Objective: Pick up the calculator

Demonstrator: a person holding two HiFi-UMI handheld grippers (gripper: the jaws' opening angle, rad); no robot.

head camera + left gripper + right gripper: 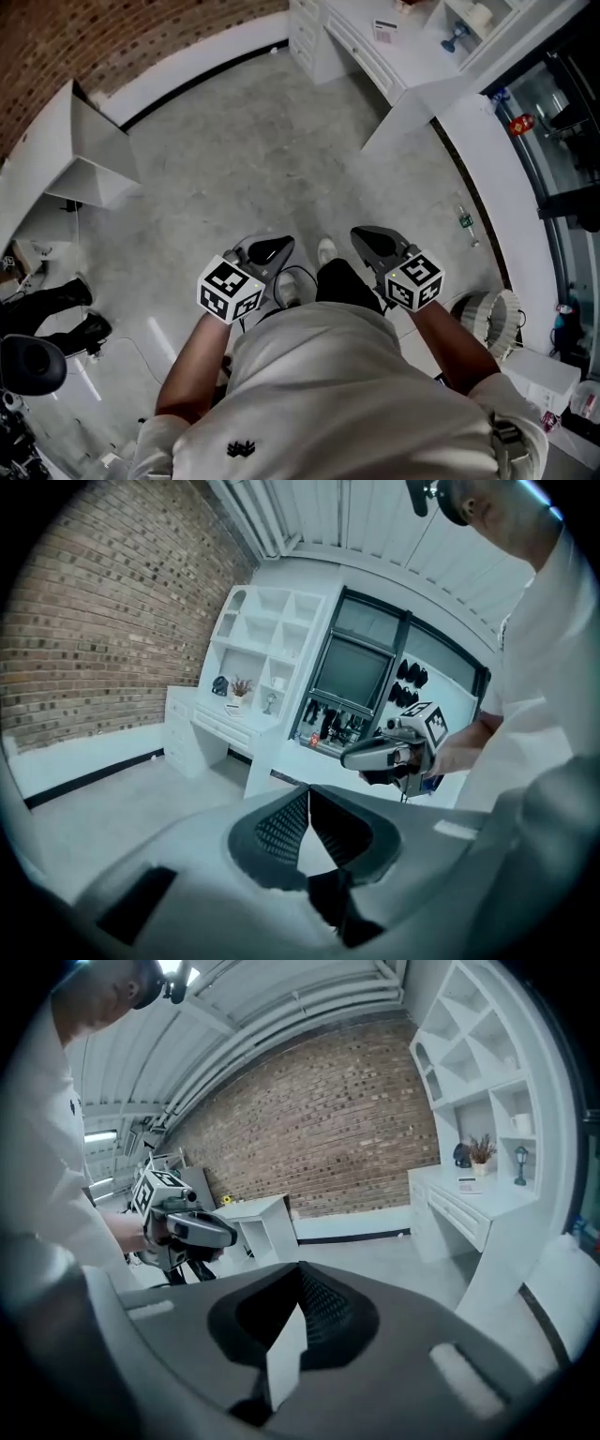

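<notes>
I see no calculator that I can name for sure. A small flat item lies on the white desk far ahead, and it is too small to identify. My left gripper is held at waist height over the grey floor, jaws shut and empty. My right gripper is beside it, jaws also shut with nothing in them. In the left gripper view the pads meet along a line, and the right gripper shows beyond them. The right gripper view shows its own closed pads and the left gripper.
A white desk with open shelves stands ahead on the right. A low white table stands on the left against the brick wall. A bottle lies on the floor. A white fan stands at the right, a black chair at the left.
</notes>
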